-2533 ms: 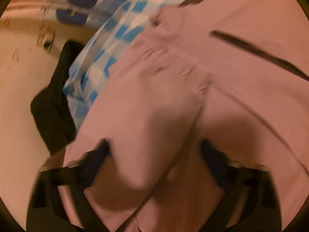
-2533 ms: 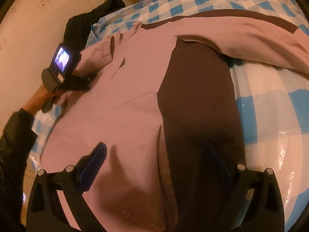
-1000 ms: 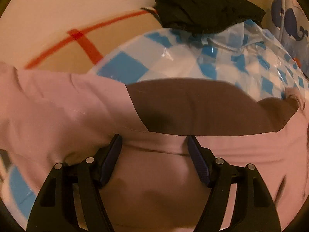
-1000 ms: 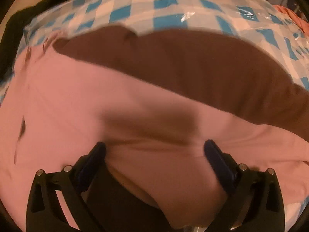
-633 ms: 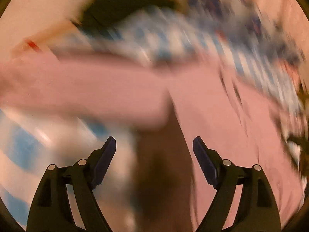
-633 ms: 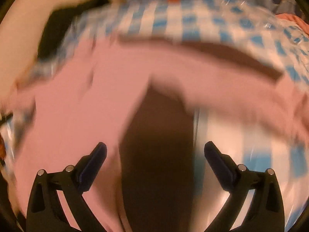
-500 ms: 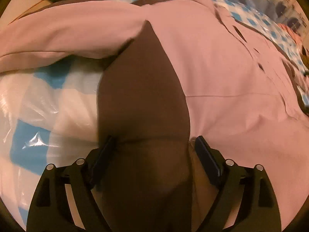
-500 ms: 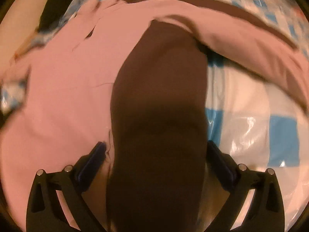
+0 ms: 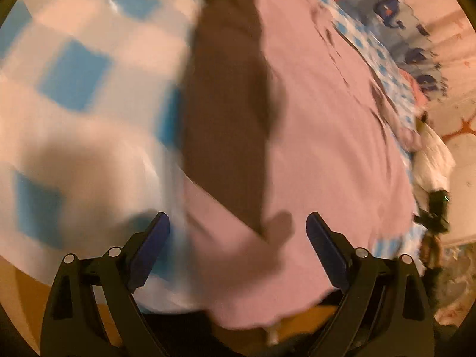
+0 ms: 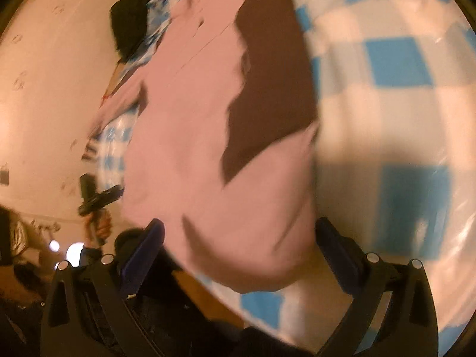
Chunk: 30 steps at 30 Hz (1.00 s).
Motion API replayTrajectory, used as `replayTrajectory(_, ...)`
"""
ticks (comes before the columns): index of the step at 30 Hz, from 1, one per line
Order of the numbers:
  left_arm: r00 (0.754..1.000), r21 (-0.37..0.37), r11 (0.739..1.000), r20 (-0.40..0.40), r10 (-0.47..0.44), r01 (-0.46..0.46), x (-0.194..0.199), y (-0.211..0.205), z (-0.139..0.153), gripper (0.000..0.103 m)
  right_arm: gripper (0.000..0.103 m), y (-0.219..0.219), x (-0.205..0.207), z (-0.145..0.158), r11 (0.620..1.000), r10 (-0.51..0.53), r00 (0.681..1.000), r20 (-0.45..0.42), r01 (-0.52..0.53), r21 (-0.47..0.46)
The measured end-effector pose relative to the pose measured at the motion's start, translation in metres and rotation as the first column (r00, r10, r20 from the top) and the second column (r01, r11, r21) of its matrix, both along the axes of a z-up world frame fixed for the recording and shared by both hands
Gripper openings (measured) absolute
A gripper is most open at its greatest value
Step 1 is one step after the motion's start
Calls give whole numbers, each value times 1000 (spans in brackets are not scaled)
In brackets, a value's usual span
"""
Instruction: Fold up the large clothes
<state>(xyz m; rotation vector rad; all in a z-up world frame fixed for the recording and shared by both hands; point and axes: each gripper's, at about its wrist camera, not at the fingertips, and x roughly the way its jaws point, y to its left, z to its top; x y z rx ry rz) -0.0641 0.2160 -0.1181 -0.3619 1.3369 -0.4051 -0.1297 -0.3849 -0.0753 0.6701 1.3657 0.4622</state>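
Note:
A large pink garment [image 9: 327, 125] with a dark brown side panel [image 9: 229, 95] lies spread on a blue and white checked cloth [image 9: 74, 74]. My left gripper [image 9: 238, 232] is open above the garment's near hem, holding nothing. In the right wrist view the same pink garment [image 10: 184, 136] and its brown panel [image 10: 270, 68] lie on the checked cloth [image 10: 395, 68]. My right gripper [image 10: 238, 238] is open over the near hem, holding nothing. Both views are blurred by motion.
The other hand-held gripper [image 10: 95, 199] shows at the left, off the cloth, in the right wrist view. A black garment [image 10: 131, 20] lies at the far corner. A whale-print curtain [image 9: 410, 38] hangs beyond the cloth. Pale floor [image 10: 44, 89] surrounds it.
Both grippers have pulled back toward the near hem and tilted. The brown panel that filled the space between the fingers now lies farther off, with pink hem beneath them.

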Motion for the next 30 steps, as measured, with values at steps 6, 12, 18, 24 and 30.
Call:
replayTrajectory(6, 997, -103, 994, 73, 29, -21, -26, -22, 20, 89, 97, 31, 1, 3, 987, -1, 999, 45, -6, 159)
replayTrajectory(12, 991, -211, 972, 61, 115, -100, -31, 11, 37, 89, 97, 24, 9, -1, 997, -67, 997, 45, 68, -29)
replayTrajectory(18, 982, -114, 983, 101, 157, -145, -55, 25, 48, 89, 98, 53, 13, -19, 997, 2, 999, 39, -5, 78)
replayTrajectory(24, 998, -51, 999, 65, 13, -10, -63, -12, 47, 89, 98, 74, 29, 28, 950, -15, 976, 218, -54, 308)
replayTrajectory(30, 997, -106, 994, 70, -15, 23, -59, -36, 51, 78, 97, 91, 43, -10, 998, 29, 998, 57, -32, 51)
